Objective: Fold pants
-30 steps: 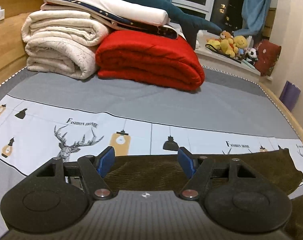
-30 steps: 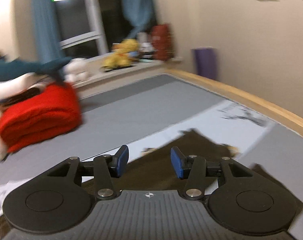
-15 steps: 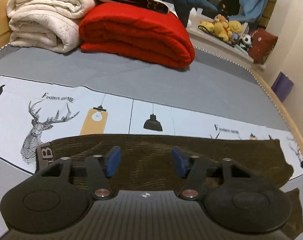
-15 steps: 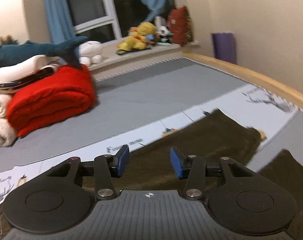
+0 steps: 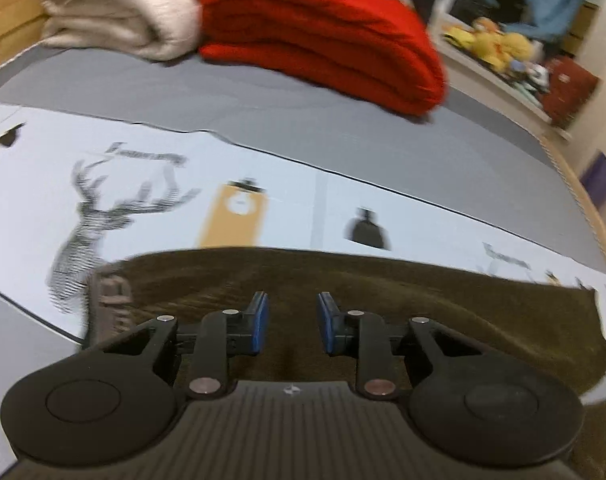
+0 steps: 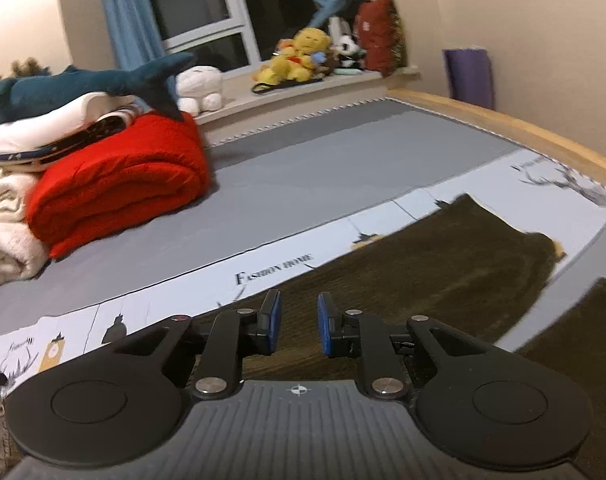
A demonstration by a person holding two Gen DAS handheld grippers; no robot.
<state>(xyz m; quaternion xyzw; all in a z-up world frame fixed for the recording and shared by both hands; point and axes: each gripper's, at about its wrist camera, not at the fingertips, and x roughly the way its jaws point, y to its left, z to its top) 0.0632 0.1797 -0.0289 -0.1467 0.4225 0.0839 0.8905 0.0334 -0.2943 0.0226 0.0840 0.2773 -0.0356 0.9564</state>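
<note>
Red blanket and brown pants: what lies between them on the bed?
Only bedding: a grey sheet, then a pale printed band touching the pants. Nothing stands between them and the red blanket. The right wrist view shows it best.

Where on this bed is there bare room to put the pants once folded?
Free: the grey sheet between the red blanket and the printed strip. Crowded: the headboard end, with stacked blankets, and the near part under the brown pants.

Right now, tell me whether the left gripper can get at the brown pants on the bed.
Probably yes. The left gripper hangs just over the brown pants, its jaws closing, with no pinch showing yet. Nothing lies between them; the red blanket sits far back.
</note>
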